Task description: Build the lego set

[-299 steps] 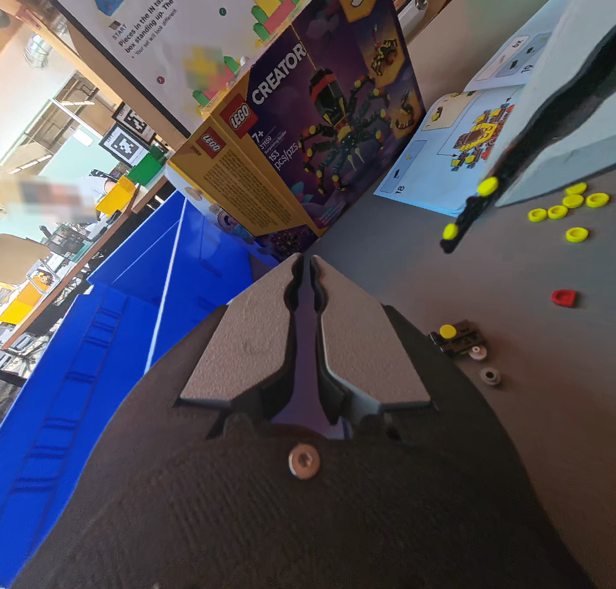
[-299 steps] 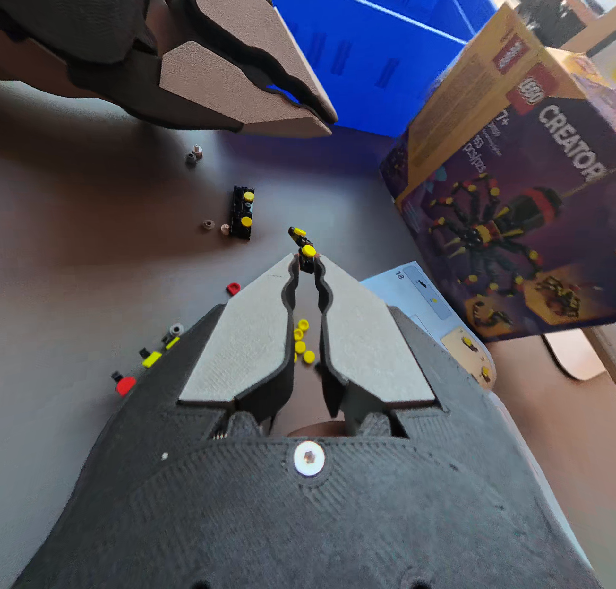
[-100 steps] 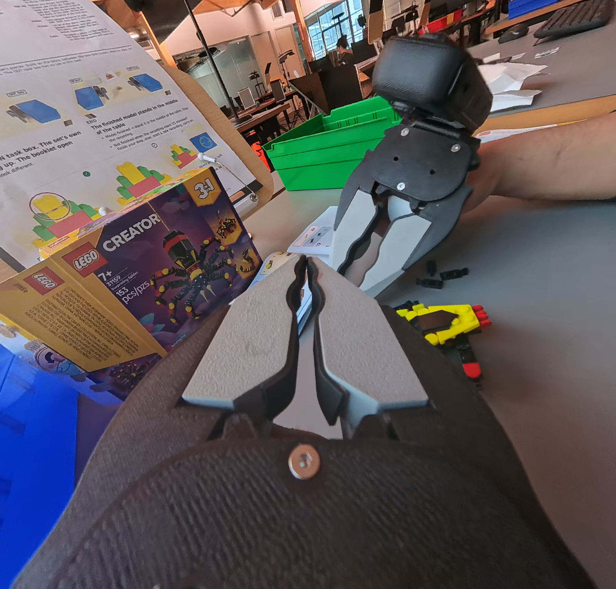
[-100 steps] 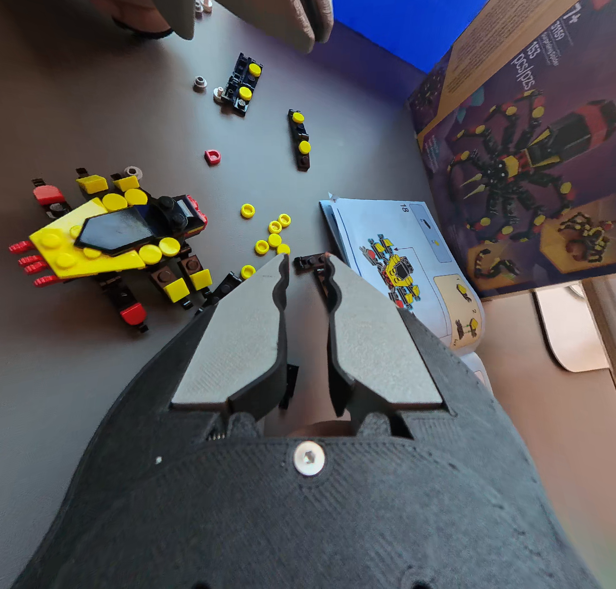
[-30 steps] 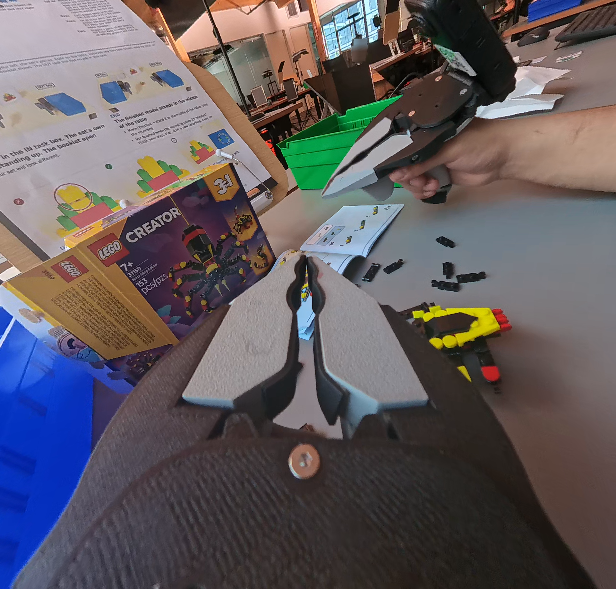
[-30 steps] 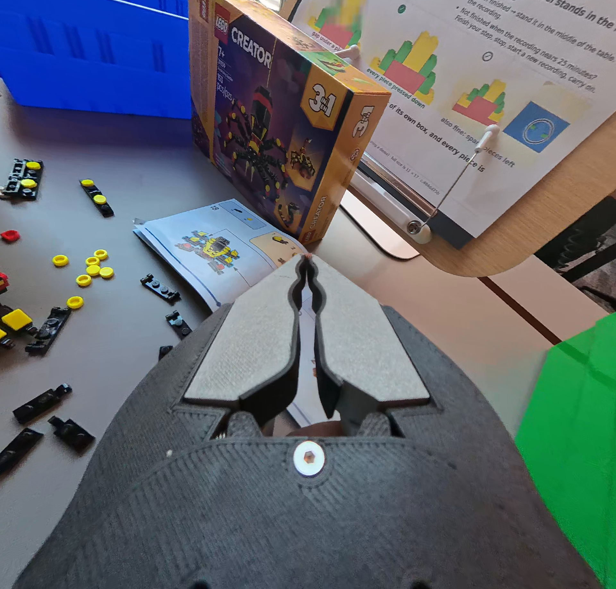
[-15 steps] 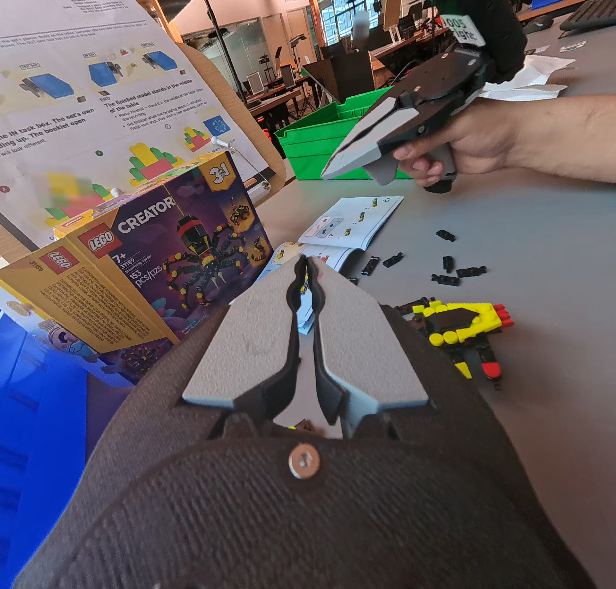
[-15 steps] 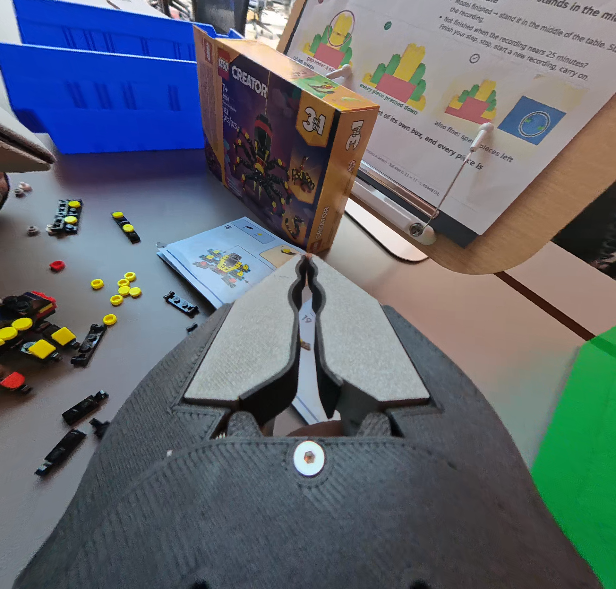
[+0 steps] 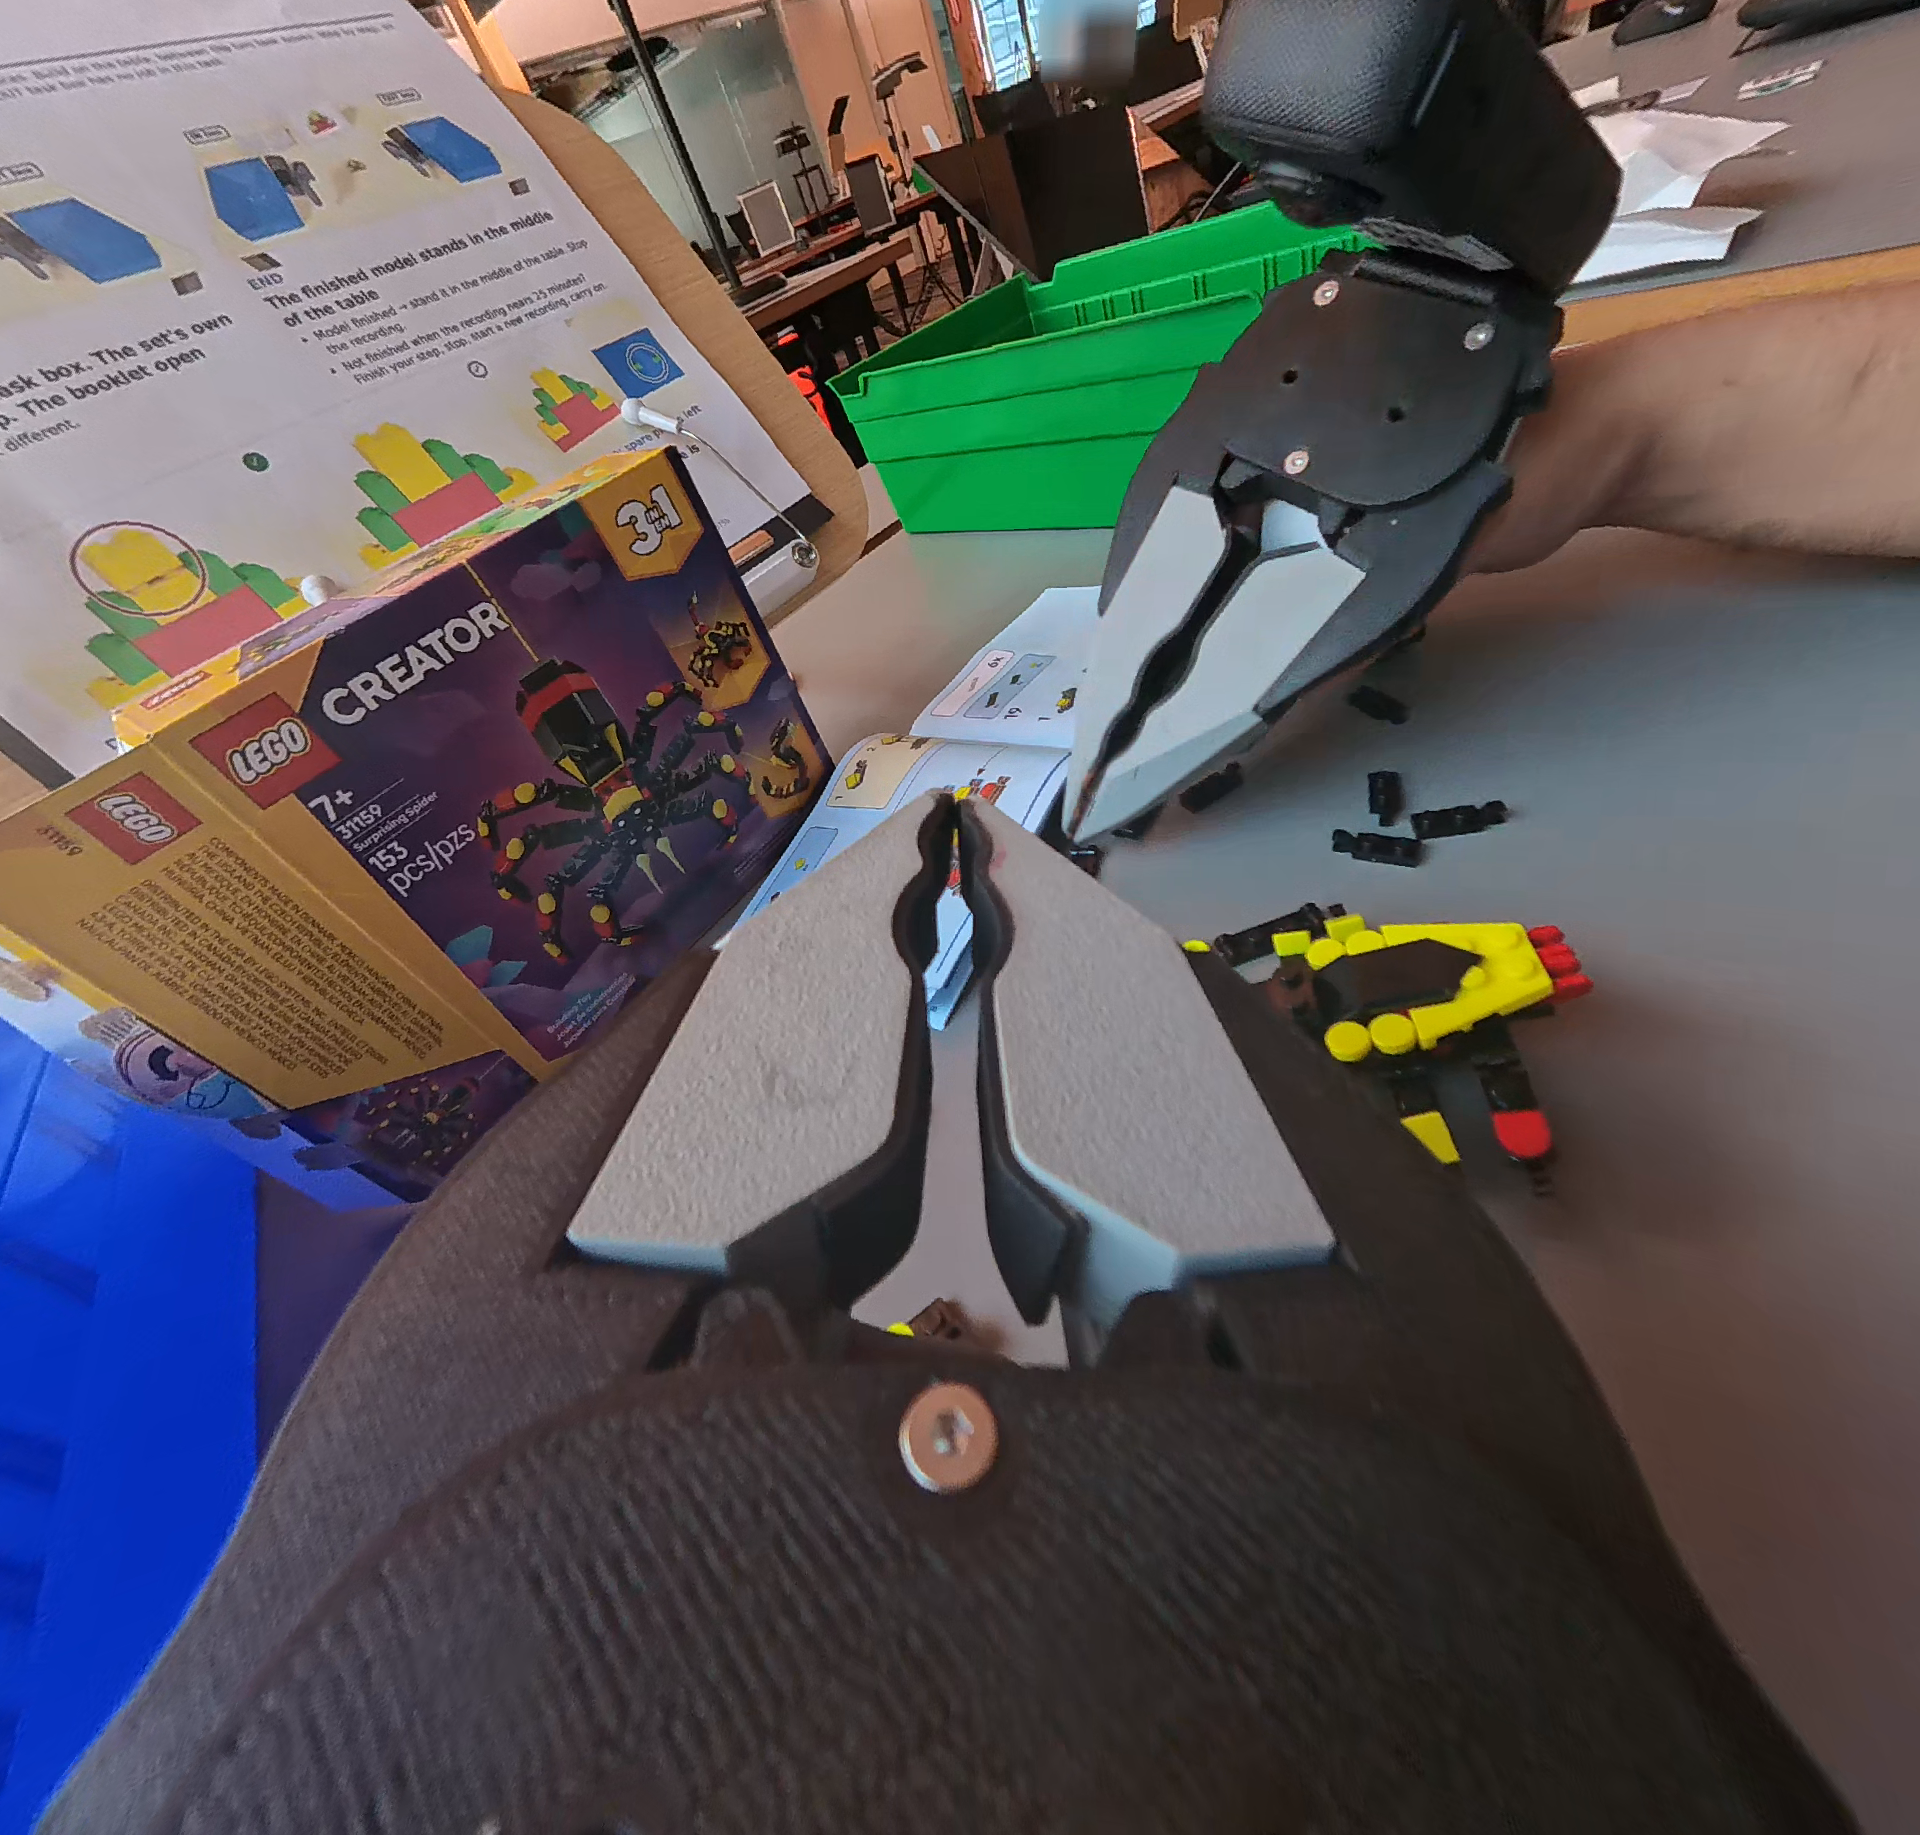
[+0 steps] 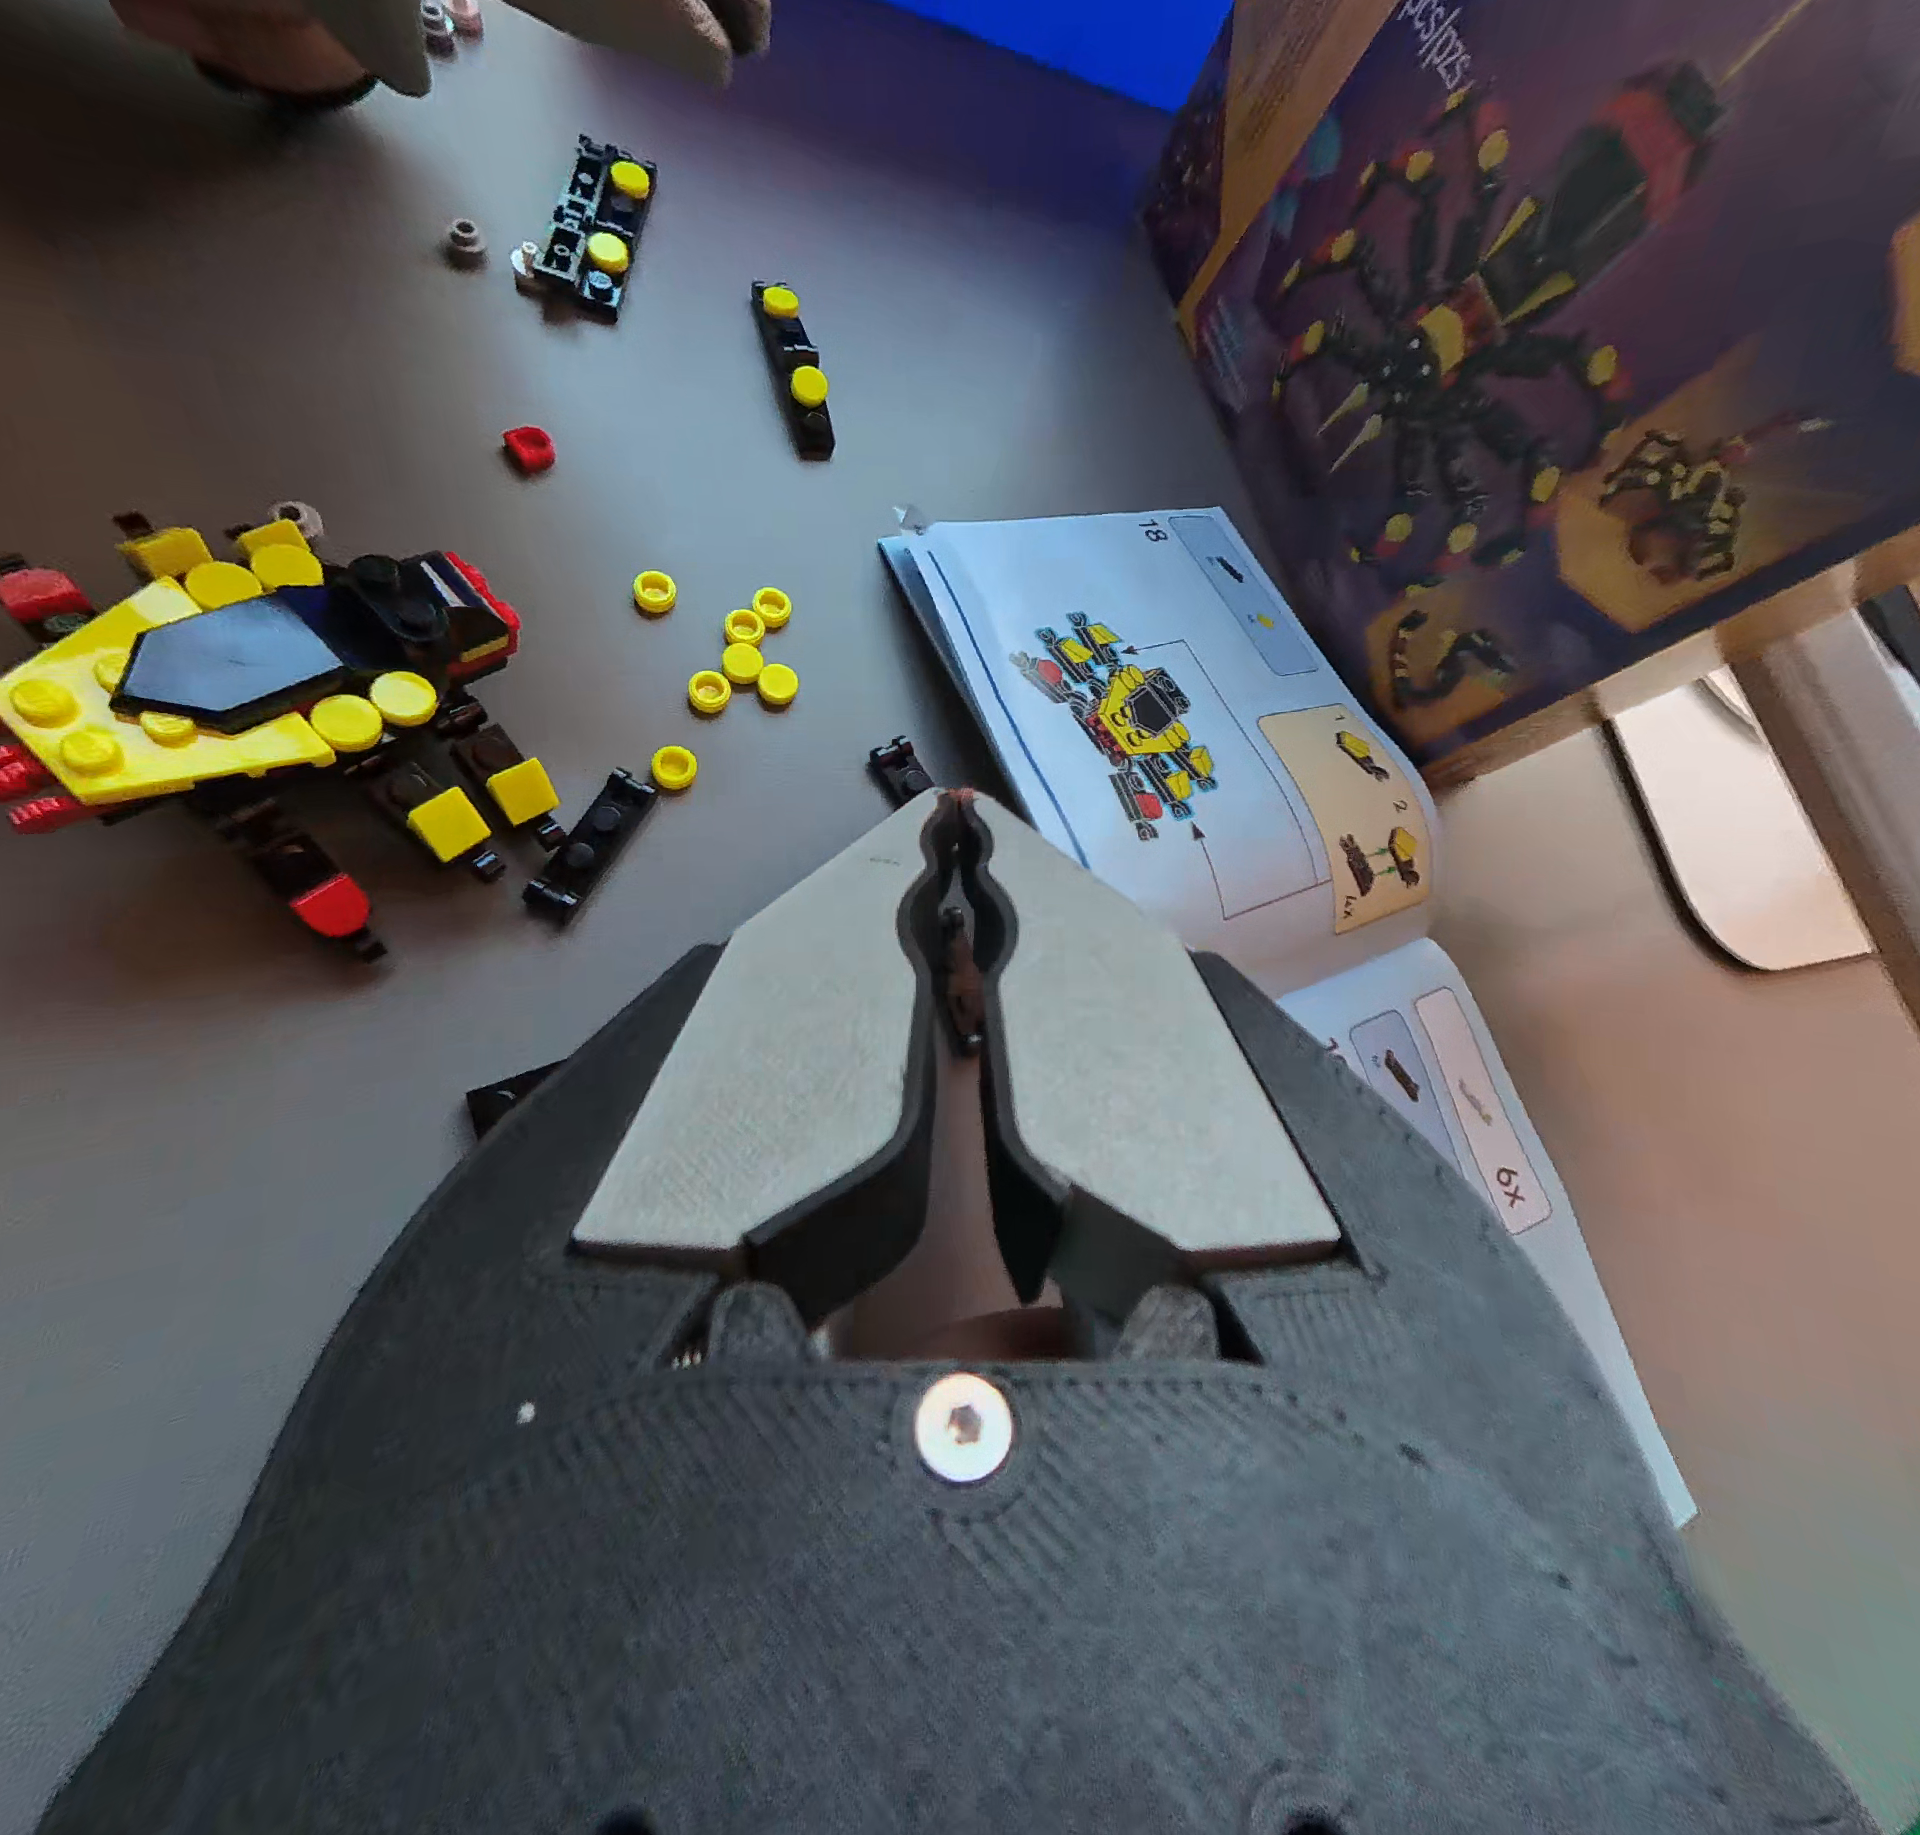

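The part-built yellow, black and red model (image 10: 208, 684) lies on the grey table; it also shows in the left wrist view (image 9: 1423, 985). My right gripper (image 10: 954, 803) is shut, tips low over the table at the near edge of the open instruction booklet (image 10: 1195, 746). A small black piece (image 10: 961, 975) shows through the gap behind its tips; I cannot tell if it is held. My left gripper (image 9: 954, 814) is shut and empty, above the table, facing the right gripper (image 9: 1091, 819). Several loose yellow round tiles (image 10: 743, 658) and a black strip with yellow dots (image 10: 795, 372) lie between model and booklet.
The set's box (image 9: 468, 777) stands behind the booklet (image 9: 997, 705). A blue bin (image 9: 104, 1266) is at the left, a green bin (image 9: 1039, 383) at the back. Loose black plates (image 9: 1423, 829) and a red piece (image 10: 528, 447) lie on the table. An instruction board (image 9: 260, 279) leans behind the box. The red piece (image 10: 528, 447) lies around 9 cm away from my left fingertips.
The right gripper has tipped down from level and come to the table by the booklet. The left gripper has barely moved. Both stay shut.
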### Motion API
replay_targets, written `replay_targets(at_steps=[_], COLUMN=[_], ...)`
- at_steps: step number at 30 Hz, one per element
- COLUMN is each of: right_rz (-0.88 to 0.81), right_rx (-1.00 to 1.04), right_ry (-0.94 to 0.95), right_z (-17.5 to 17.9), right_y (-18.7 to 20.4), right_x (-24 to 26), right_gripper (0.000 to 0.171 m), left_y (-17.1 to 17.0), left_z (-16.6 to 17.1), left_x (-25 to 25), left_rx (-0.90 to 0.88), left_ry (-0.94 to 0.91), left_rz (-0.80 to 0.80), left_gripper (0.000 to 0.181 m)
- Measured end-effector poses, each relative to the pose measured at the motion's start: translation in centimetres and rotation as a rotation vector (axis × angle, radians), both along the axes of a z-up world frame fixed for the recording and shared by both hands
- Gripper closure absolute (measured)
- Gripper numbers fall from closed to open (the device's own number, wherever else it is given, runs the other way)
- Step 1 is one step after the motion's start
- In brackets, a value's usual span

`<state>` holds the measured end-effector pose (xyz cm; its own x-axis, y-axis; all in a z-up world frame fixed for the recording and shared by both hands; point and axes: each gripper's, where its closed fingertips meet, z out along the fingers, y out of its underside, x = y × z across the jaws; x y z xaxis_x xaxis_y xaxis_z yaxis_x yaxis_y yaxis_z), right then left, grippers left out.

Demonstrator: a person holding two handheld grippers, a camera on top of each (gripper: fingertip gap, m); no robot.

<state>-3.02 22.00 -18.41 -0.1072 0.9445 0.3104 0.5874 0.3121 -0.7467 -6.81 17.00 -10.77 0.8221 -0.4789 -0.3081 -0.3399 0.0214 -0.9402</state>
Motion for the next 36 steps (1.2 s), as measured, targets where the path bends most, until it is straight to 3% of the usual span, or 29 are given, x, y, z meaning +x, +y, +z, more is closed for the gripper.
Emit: replay_targets(at_steps=[1, 9, 15, 20, 29, 36], right_rz=[0.001, 0.009, 0.045, 0.054, 0.064, 0.147], right_rx=[0.005, 0.001, 0.021, 0.015, -0.001, -0.094], right_ry=[-0.002, -0.063, -0.072, -0.066, -0.083, -0.115], right_z=[0.0, -1.0, -1.2, -1.1, -1.2, -1.0], right_y=[0.0, 0.2, -0.5, -1.0, -1.3, -3.6], right_x=[0.0, 0.2, 0.2, 0.1, 0.4, 1.2], right_gripper=[0.17, 0.157, 0.166, 0.159, 0.166, 0.159], left_y=[0.0, 0.0, -0.1, -0.1, -0.4, 0.0], left_z=[0.0, -0.2, -0.5, -0.6, -0.9, -0.9], left_x=[0.0, 0.2, 0.6, 0.6, 1.1, 0.7], left_rx=[-0.001, -0.019, -0.027, -0.033, -0.029, -0.05], left_ry=[0.002, 0.002, 0.025, 0.025, 0.067, 0.035], left_rz=[0.0, -0.013, -0.023, -0.024, -0.039, -0.025], left_gripper=[0.181, 0.181, 0.181, 0.181, 0.181, 0.181])
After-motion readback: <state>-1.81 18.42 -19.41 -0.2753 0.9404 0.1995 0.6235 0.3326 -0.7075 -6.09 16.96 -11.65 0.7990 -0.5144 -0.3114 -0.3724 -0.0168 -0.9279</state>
